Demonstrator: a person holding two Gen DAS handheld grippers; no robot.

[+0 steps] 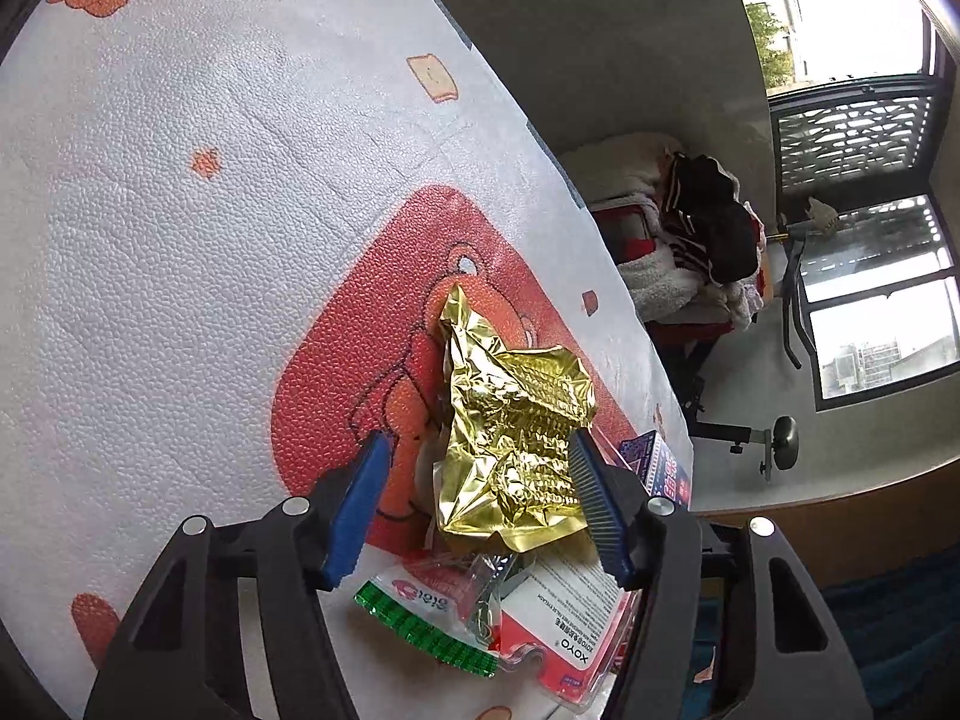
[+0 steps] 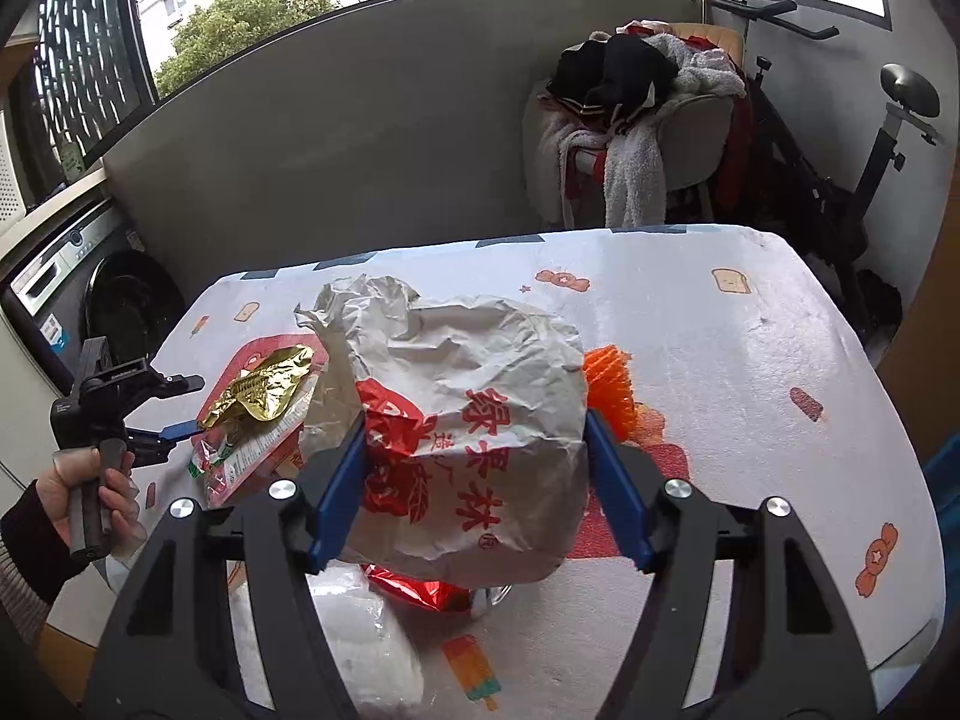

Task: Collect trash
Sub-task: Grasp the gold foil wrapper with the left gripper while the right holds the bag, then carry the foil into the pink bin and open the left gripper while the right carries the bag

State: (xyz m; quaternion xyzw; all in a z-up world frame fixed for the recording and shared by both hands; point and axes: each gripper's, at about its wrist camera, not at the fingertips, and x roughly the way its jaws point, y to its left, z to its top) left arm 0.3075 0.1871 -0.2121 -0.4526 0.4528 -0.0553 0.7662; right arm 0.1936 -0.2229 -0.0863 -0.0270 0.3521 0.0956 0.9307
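A crumpled gold foil wrapper [image 1: 510,426] lies on the patterned table cover [image 1: 180,180], on top of a red-and-white package [image 1: 570,648] and a clear wrapper with a green edge [image 1: 420,618]. My left gripper [image 1: 480,468] is open, its blue fingers on either side of the gold wrapper. My right gripper [image 2: 474,438] is wide apart around a crumpled white paper bag with red print [image 2: 468,420]; the pads touch its sides. The gold wrapper [image 2: 264,390] and the left gripper [image 2: 174,432] also show in the right wrist view, at the left.
An orange ridged plastic object [image 2: 612,384] lies behind the paper bag. A red foil wrapper [image 2: 420,588] and a white plastic bundle [image 2: 372,648] lie under it. A blue printed box [image 1: 660,462] sits at the table edge. A chair piled with clothes [image 2: 636,120] and a washing machine [image 2: 90,300] stand beyond.
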